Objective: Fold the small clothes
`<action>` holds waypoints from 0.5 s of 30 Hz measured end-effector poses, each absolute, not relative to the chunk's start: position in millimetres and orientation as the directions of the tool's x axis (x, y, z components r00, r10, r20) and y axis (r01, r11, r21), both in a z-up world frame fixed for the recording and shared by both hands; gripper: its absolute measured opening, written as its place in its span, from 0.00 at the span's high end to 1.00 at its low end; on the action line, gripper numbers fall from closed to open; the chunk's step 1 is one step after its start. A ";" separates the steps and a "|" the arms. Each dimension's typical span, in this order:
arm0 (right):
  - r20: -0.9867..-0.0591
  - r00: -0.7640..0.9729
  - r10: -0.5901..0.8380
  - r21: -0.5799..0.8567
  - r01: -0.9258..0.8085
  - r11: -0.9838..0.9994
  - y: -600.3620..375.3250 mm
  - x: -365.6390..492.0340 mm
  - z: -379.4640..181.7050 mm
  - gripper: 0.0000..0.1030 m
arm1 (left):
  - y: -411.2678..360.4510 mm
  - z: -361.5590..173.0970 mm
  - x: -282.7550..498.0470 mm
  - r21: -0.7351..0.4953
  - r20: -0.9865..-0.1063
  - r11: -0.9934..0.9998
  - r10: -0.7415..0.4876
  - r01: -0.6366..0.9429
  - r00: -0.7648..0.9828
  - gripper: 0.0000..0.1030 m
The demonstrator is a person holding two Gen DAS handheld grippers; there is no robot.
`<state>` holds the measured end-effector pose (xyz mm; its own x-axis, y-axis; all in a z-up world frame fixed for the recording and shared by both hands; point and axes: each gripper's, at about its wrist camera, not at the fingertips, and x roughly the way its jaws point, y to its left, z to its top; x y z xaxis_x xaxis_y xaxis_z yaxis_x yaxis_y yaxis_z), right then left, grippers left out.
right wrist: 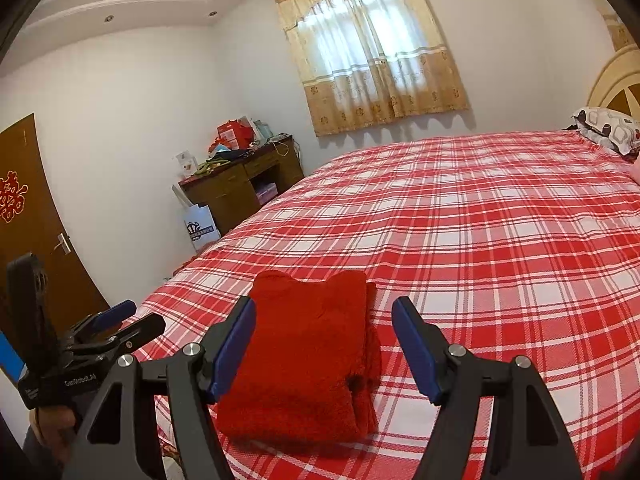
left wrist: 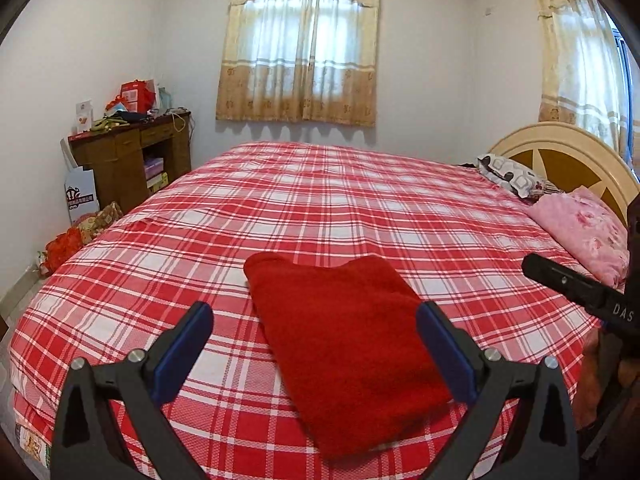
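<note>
Home bedroom. Big bed w/ red-and-white plaid sheet fills most of the room; cream and brown headboard at the right end, patterned pillow and a pink floral one just beside it. Beige curtains w/ sheer panels over a window behind the bed, 2nd curtain near the headboard. Dark wood worktop in the corner, cluttered w/ red boxes and small stuff, paper bag on the floor beside it. Brown door w/ red paper cutout and lever handle. White walls, stepped ceiling w/ recessed spotlights.
</note>
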<state>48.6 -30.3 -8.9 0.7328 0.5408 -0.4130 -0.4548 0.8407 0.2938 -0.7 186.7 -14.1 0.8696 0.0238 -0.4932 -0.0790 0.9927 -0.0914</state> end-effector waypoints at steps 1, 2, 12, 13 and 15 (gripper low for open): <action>-0.414 0.732 0.541 0.293 -0.456 0.840 -29.6 48.4 -8.9 0.31 | 185.7 -14.0 -2.1 -0.093 -0.492 0.992 0.023 -0.079 0.870 0.00; -0.414 0.731 0.543 0.292 -0.458 0.840 -29.0 48.1 -9.2 0.31 | 185.9 -13.9 -1.9 -0.095 -0.492 0.992 0.022 -0.078 0.871 0.00; -0.413 0.730 0.544 0.293 -0.459 0.839 -28.6 46.2 -9.5 0.31 | 182.9 -14.3 -2.5 -0.093 -0.488 0.993 0.020 -0.074 0.873 0.00; -0.414 0.730 0.544 0.293 -0.459 0.839 -28.6 46.4 -9.5 0.31 | 183.2 -14.3 -2.7 -0.093 -0.488 0.993 0.019 -0.074 0.873 0.00; -0.415 0.730 0.544 0.295 -0.458 0.839 -28.3 45.7 -9.4 0.31 | 183.0 -14.6 -2.5 -0.093 -0.490 0.993 0.018 -0.073 0.871 0.00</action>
<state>45.7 -28.3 -9.4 0.7295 0.5440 -0.4145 -0.4580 0.8387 0.2946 -2.5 183.0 -14.6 0.8715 0.0183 -0.4901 -0.0733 0.9929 -0.0933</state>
